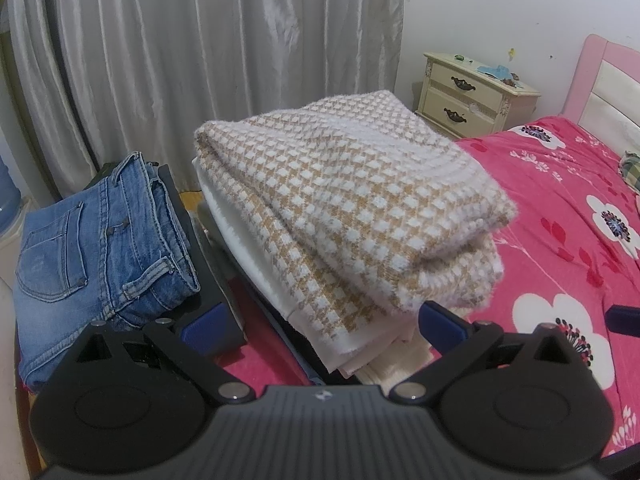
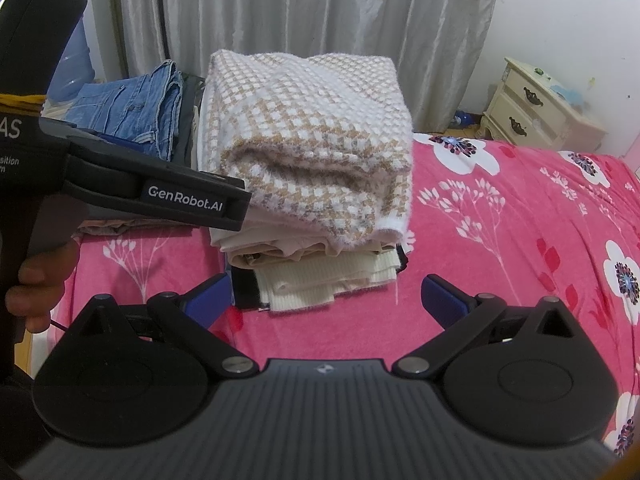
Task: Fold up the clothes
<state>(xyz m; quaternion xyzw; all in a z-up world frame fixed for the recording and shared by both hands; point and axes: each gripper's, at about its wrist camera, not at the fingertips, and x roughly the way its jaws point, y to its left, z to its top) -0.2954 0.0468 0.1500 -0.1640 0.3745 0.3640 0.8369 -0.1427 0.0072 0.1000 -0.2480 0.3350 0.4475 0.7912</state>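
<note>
Sweater (image 2: 308, 136) is lying folded atop the stack (image 2: 320, 276); jeans (image 2: 132, 108) at 9 o'clock. Left gripper (image 1: 322, 322) and right gripper (image 2: 326, 300) are both gaping, empty.

Tan-and-white checked sweater (image 2: 308, 128) tops the stack ahead of the right gripper (image 2: 326, 300), which has blue finger pads (image 2: 210, 298) on black arms. Cream ribbed knit (image 2: 320, 280) under it. Faded blue jeans (image 1: 104, 236) left of the left gripper (image 1: 324, 320). Pink bedspread (image 2: 520, 240) with white flowers and red petals. Silver-grey curtain (image 1: 200, 60) behind, cream nightstand (image 1: 472, 96) far right.
</note>
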